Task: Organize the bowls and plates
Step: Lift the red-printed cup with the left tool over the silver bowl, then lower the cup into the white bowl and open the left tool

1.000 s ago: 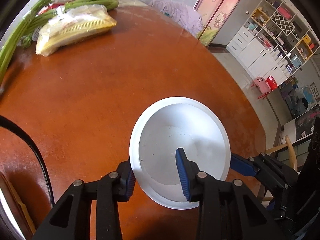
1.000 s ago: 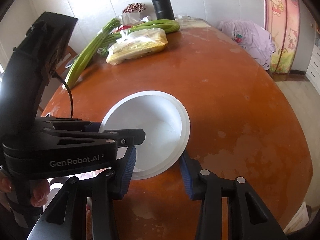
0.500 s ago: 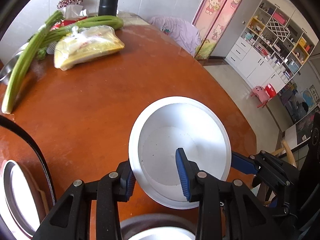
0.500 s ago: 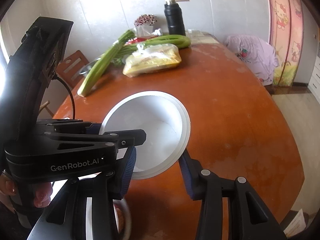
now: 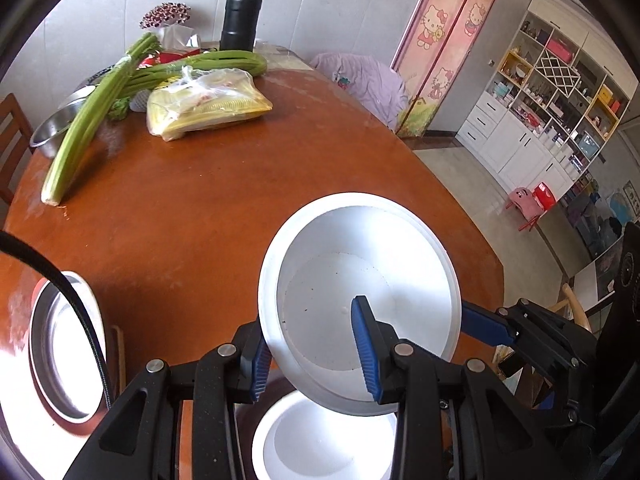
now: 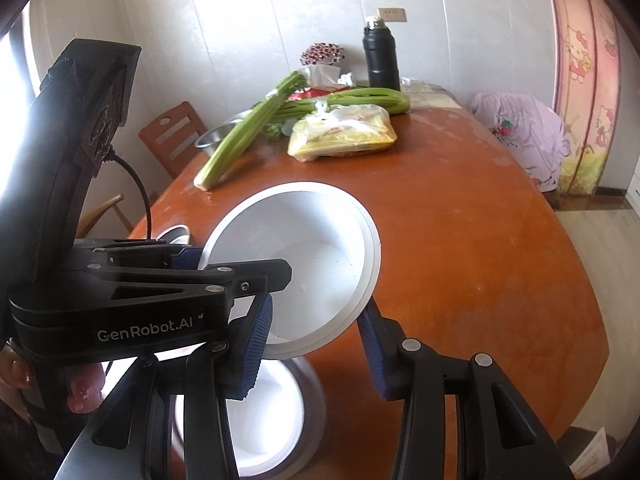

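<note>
Left gripper [image 5: 312, 350]: clamped on white bowl's [image 5: 360, 280] near rim.
Right gripper [image 6: 316, 346]: gripped the bowl's opposite rim.
Bowl: tilted above table's [image 5: 200, 200] near edge.

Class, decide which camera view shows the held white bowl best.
The left wrist view: the white bowl shows its whole rim and inside. In the right wrist view the left gripper hides part of its rim.

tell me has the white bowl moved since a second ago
Yes. The white bowl, gripped by both grippers, has pulled back toward the camera side of the table, away from the celery; another white bowl now shows beneath it.
</note>
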A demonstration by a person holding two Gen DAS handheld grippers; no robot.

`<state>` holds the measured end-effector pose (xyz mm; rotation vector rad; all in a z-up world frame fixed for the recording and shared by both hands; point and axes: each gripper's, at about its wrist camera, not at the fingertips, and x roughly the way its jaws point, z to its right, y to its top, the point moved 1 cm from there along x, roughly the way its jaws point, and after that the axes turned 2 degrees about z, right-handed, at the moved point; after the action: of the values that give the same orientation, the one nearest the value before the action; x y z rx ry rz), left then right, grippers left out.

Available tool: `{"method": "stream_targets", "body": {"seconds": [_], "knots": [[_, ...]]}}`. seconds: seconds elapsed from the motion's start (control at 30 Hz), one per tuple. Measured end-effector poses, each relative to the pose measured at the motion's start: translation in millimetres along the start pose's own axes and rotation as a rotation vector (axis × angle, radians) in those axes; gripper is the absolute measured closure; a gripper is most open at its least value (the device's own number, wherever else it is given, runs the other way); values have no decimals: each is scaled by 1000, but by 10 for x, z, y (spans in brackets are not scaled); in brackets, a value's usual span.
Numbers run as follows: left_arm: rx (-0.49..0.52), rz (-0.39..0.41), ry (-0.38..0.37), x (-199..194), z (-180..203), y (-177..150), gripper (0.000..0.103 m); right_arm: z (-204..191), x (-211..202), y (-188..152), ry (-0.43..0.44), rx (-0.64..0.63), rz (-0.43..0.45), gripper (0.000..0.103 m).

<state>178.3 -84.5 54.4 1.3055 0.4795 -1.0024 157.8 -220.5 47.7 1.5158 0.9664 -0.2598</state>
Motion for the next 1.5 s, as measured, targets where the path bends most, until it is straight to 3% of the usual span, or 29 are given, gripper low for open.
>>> {"method": "stream_targets", "body": {"seconds": [0.33, 0.87, 1.5], "knots": [[-2, 33, 16, -279, 30, -338, 66, -251, -226, -207, 26, -39, 11, 56], [-21, 17, 30, -281, -53, -774, 66, -432, -192, -514, 51, -77, -31, 56], [-17, -5, 38, -210, -73, -969, 66, -448, -162, -755, 57, -92, -75, 56]]}}
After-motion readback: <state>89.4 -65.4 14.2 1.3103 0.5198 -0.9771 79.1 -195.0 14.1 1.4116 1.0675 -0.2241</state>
